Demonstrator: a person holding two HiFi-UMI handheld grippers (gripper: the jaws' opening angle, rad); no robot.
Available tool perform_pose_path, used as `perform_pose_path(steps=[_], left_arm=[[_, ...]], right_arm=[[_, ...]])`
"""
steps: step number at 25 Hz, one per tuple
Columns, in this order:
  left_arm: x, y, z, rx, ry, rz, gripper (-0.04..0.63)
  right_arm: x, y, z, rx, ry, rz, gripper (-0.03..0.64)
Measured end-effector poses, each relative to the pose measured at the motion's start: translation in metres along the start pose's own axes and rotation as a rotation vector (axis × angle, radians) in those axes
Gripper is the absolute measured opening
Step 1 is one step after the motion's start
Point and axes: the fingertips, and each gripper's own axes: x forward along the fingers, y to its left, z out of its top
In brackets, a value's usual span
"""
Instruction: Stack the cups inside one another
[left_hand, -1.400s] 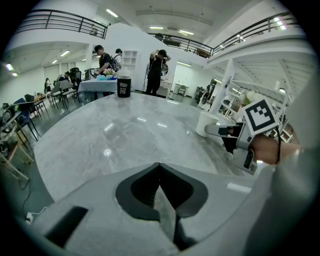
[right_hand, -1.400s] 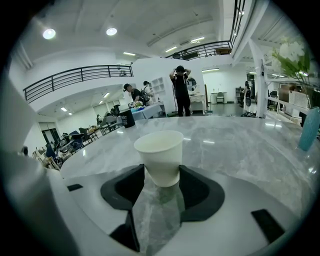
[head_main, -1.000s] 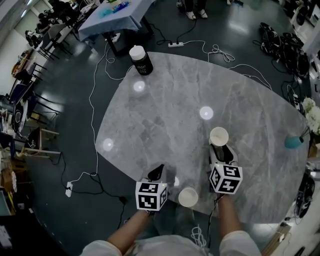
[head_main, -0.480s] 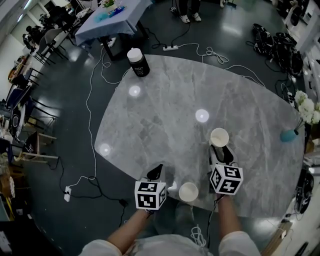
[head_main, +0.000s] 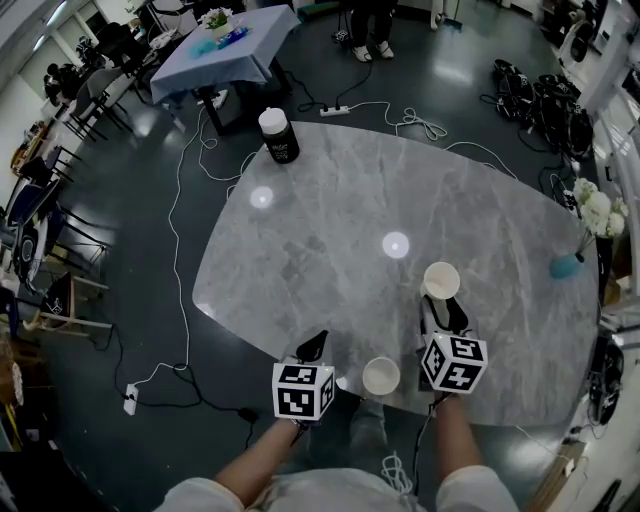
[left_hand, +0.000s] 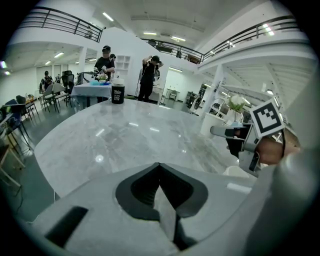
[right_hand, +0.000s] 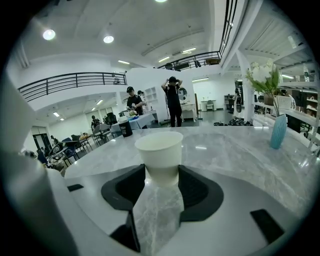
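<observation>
Two white paper cups are on the grey marble table (head_main: 320, 230). One cup (head_main: 441, 280) (right_hand: 159, 155) stands upright at my right gripper (head_main: 445, 303) (right_hand: 160, 175), whose jaws press against both sides of its base. The other cup (head_main: 381, 376) stands upright near the table's front edge, between the two marker cubes. In the left gripper view only its rim (left_hand: 237, 171) shows at the right. My left gripper (head_main: 316, 345) (left_hand: 159, 167) hovers at the front edge to the left of that cup, shut with nothing in it.
A black canister with a white lid (head_main: 279, 135) stands at the table's far edge. A teal vase with white flowers (head_main: 566, 265) sits at the right edge. Cables and a power strip (head_main: 334, 110) lie on the floor; people stand beyond a blue-clothed table (head_main: 225, 50).
The head view has shifted, so the table sits a little lower in frame. The near cup now lies closer to the line between the two cubes. The right gripper keeps the same cup.
</observation>
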Motion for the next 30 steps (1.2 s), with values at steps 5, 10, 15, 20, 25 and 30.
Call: perform_pose_path(steps=[5, 10, 15, 20, 25, 30], left_arm=[[-0.009, -0.004, 0.001, 0.022, -0.012, -0.033, -0.006], [-0.024, -0.006, 0.004, 0.038, -0.025, -0.063, -0.006], [-0.043, -0.005, 0.001, 0.063, -0.035, -0.091, -0.006], [-0.062, 0.005, -0.002, 0.073, -0.049, -0.104, -0.006], [-0.079, 0.011, -0.002, 0.078, -0.065, -0.121, -0.006], [-0.092, 0.012, -0.001, 0.09, -0.086, -0.15, -0.006]], right_arm=[[-0.022, 0.002, 0.002, 0.01, -0.018, -0.033, 0.209], [-0.047, 0.01, 0.002, 0.019, -0.029, -0.063, 0.209], [-0.068, 0.021, 0.001, 0.028, -0.047, -0.091, 0.209], [-0.088, 0.037, 0.002, 0.043, -0.072, -0.109, 0.209], [-0.108, 0.054, 0.006, 0.035, -0.091, -0.123, 0.208], [-0.124, 0.071, 0.006, 0.037, -0.111, -0.137, 0.207]])
